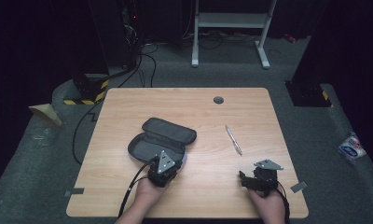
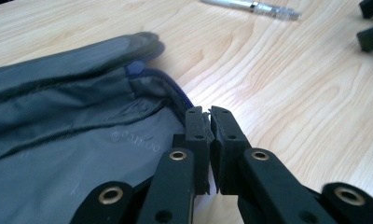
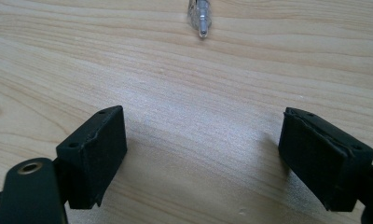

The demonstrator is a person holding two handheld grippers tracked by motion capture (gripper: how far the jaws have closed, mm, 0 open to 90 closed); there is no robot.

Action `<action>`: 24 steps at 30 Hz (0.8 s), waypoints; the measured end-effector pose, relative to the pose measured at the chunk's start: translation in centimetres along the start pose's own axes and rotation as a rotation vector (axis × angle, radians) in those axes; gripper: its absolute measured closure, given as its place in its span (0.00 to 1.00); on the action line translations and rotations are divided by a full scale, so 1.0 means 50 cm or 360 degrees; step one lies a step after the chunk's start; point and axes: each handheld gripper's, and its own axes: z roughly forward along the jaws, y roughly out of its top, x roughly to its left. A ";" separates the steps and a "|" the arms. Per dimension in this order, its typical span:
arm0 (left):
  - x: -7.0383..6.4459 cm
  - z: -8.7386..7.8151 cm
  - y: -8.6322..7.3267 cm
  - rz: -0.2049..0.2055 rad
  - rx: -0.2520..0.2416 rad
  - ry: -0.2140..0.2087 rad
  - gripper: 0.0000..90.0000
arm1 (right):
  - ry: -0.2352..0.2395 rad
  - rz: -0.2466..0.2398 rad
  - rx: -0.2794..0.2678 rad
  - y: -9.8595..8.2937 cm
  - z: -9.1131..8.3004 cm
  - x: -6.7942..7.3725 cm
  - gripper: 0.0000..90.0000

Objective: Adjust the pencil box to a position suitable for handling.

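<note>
An open grey pencil case (image 1: pixel 161 137) lies left of centre on the wooden table (image 1: pixel 128 102), its lid flap folded back. My left gripper (image 1: pixel 168 158) sits at the case's near right rim. In the left gripper view its jaws (image 2: pixel 207 114) are pressed together where the blue zip edge of the case (image 2: pixel 72 116) ends, with a thin sliver pinched between the tips. A clear pen (image 1: pixel 233 139) lies to the right of the case. My right gripper (image 1: pixel 242 178) rests near the front right, open and holding nothing (image 3: pixel 203 140), with the pen's tip (image 3: pixel 199 16) ahead of it.
A round cable hole (image 1: pixel 218 100) sits near the table's far edge. The pen (image 2: pixel 252 5) and my right gripper (image 2: pixel 371 23) show far off in the left gripper view. Bare wood lies between the two grippers. Beyond the table are a desk frame (image 1: pixel 231 28) and cables on the floor.
</note>
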 end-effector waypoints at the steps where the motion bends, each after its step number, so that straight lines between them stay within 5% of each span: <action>1: -0.003 0.004 0.004 0.0004 0.0001 -0.0005 0.95 | 0.0000 0.0000 0.0000 0.000 0.000 0.000 0.17; 4: -0.008 0.011 0.010 -0.0004 -0.0011 -0.0005 0.92 | 0.0001 0.0000 -0.0001 0.000 0.000 0.000 0.17; 7: 0.002 0.004 0.010 -0.0013 -0.0023 -0.0009 0.79 | 0.0007 -0.0002 -0.0002 0.000 -0.001 0.001 0.17; 14: 0.059 -0.071 -0.003 -0.0114 -0.0078 -0.0018 0.68 | 0.0008 -0.0009 -0.0008 -0.001 0.000 0.000 0.18; 18: 0.101 -0.111 -0.030 -0.0197 -0.0109 0.0065 0.67 | 0.0008 -0.0009 -0.0008 -0.001 0.000 0.000 0.18; 21: 0.135 -0.129 -0.051 -0.0164 -0.0060 0.0217 0.67 | 0.0008 -0.0010 -0.0008 -0.001 0.000 0.000 0.18; 24: 0.174 -0.153 -0.066 -0.0245 -0.0068 0.0269 0.67 | 0.0008 -0.0009 -0.0009 -0.001 0.000 0.000 0.18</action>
